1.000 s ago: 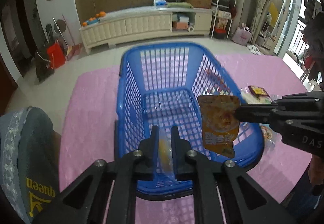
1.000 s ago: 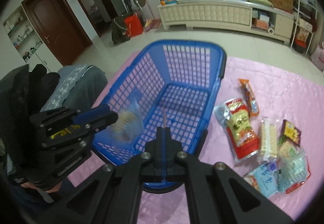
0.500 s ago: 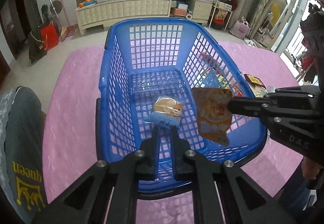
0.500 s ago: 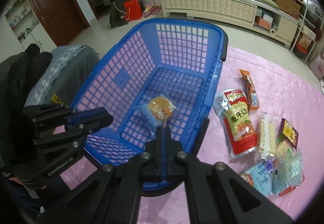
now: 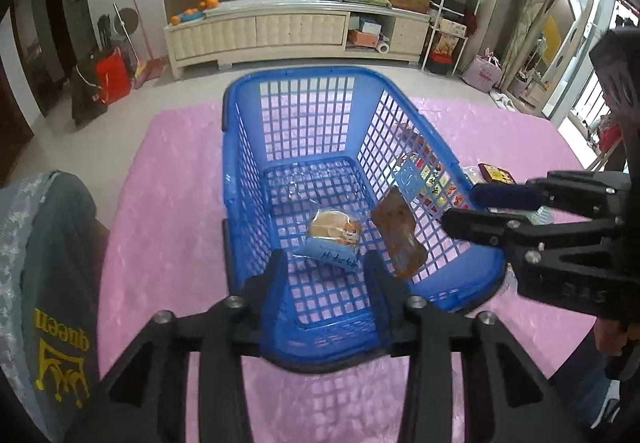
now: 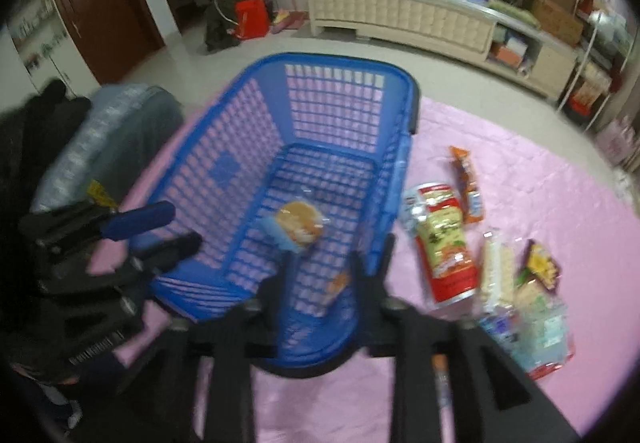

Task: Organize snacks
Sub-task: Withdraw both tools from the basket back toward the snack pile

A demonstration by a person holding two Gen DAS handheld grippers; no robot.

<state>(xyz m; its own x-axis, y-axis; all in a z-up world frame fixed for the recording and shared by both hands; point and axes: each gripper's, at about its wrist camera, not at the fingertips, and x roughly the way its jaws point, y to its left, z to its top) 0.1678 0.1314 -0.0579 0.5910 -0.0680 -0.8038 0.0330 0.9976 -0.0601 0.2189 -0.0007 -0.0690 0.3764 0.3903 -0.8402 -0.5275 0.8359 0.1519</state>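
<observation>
The blue basket (image 5: 300,73) (image 6: 332,61) stands on the pink mat. A bun packet (image 5: 334,237) (image 6: 298,225) lies on its floor. An orange pouch (image 5: 398,239) (image 6: 336,285) is loose inside, tilted against the right wall. My left gripper (image 5: 326,263) (image 6: 184,229) hovers over the near rim, its jaws opening with nothing between the pads. My right gripper (image 5: 468,209) (image 6: 324,267) hangs over the basket's right rim, jaws also opening, and the pouch has dropped clear of its pads.
To the right of the basket, several snack packets lie on the mat, among them a red pouch (image 6: 444,243) and an orange stick pack (image 6: 466,183). A grey cushioned seat (image 5: 44,263) sits at the left. A cream cabinet (image 5: 260,31) stands beyond the floor.
The left gripper let the bun packet drop into the basket, then spread its jaws. The right gripper opened and the orange pouch fell from it into the basket.
</observation>
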